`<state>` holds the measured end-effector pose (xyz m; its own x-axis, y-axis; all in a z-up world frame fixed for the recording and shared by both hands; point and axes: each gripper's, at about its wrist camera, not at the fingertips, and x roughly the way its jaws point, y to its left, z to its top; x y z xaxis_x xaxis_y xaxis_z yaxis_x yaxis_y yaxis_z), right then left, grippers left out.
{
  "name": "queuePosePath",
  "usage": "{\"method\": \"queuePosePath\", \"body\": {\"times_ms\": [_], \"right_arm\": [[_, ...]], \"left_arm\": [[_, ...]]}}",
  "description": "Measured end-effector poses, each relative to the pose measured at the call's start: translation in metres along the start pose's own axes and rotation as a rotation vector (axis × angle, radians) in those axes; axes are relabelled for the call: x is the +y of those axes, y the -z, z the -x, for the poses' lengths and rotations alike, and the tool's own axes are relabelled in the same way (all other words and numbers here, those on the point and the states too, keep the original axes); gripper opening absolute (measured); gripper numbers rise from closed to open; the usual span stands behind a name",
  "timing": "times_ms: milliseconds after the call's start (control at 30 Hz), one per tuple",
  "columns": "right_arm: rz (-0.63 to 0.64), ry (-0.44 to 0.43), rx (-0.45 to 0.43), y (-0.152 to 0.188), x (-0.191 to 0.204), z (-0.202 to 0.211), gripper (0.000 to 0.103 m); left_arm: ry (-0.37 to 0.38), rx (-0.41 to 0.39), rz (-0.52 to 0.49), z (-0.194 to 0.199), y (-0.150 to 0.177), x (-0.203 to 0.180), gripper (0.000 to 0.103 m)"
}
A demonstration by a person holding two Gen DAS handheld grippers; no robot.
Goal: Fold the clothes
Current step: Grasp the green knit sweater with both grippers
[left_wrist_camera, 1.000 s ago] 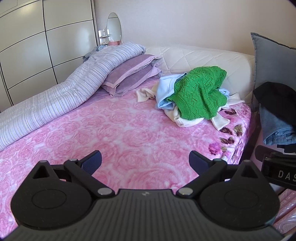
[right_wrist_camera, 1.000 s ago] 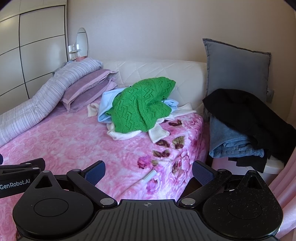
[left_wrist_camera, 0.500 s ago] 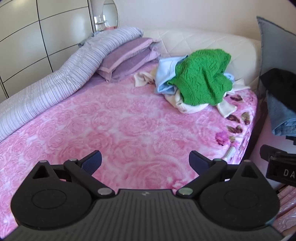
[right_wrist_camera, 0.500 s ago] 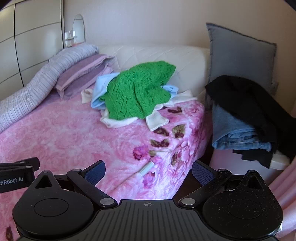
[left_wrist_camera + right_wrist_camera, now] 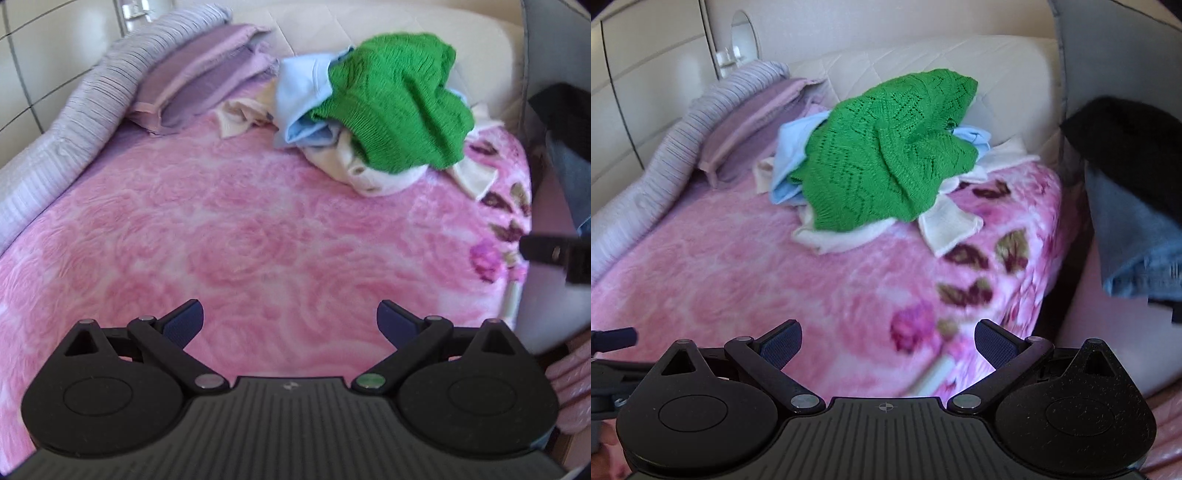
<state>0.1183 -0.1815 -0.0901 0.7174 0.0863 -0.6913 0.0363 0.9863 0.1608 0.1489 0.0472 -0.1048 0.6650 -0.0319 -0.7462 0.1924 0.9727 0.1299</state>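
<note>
Sweater (image 5: 886, 166) on top of the clothes pile (image 5: 369, 122), upper centre of both views, far side of the pink bed (image 5: 240, 240). Green open knit: light, floppy, snag-prone, so pinch a hem or shoulder edge, not mid-panel. Left gripper (image 5: 290, 319) and right gripper (image 5: 888, 341) both wide, empty. Versus a second ago you've closed in; pile looks bigger, frames blurred

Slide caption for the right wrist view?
Open right hand-held gripper above pink bedspread, facing green knit sweater atop unfolded pile.
</note>
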Motion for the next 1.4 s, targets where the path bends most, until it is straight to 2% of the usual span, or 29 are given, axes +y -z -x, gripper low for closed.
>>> {"method": "queuePosePath", "body": {"times_ms": [133,333,533,667,767,867,1033,1233,1400], "right_arm": [[-0.047,-0.005,0.063,-0.025,0.001,-0.022,0.103],[-0.139,0.008,0.150,-0.069,-0.005,-0.034,0.102],[-0.136,0.007,0.209,-0.123,-0.023,-0.035,0.103],[-0.116,0.001,0.204,-0.152,-0.036,-0.040,0.102],[-0.099,-0.013,0.209,-0.172,-0.049,-0.049,0.102],[-0.067,0.003,0.259,-0.192,-0.061,-0.062,0.102],[-0.058,0.009,0.340,-0.219,-0.082,-0.077,0.102],[-0.056,0.020,0.337,-0.234,-0.086,-0.077,0.102],[-0.096,0.015,0.329,-0.235,-0.074,-0.077,0.102]], "left_arm": [[-0.031,0.035,-0.045,-0.012,-0.025,0.017,0.099],[0.010,0.113,-0.056,-0.023,-0.078,0.022,0.098],[0.045,0.186,-0.031,-0.034,-0.133,0.010,0.095],[0.038,0.210,-0.010,-0.042,-0.168,-0.005,0.095],[0.061,0.241,0.012,-0.052,-0.189,-0.020,0.095],[0.087,0.270,0.016,-0.062,-0.204,-0.036,0.090],[0.096,0.295,0.009,-0.070,-0.229,-0.053,0.090],[0.110,0.284,-0.024,-0.067,-0.247,-0.049,0.090],[0.149,0.293,-0.006,-0.064,-0.249,-0.034,0.081]]}}
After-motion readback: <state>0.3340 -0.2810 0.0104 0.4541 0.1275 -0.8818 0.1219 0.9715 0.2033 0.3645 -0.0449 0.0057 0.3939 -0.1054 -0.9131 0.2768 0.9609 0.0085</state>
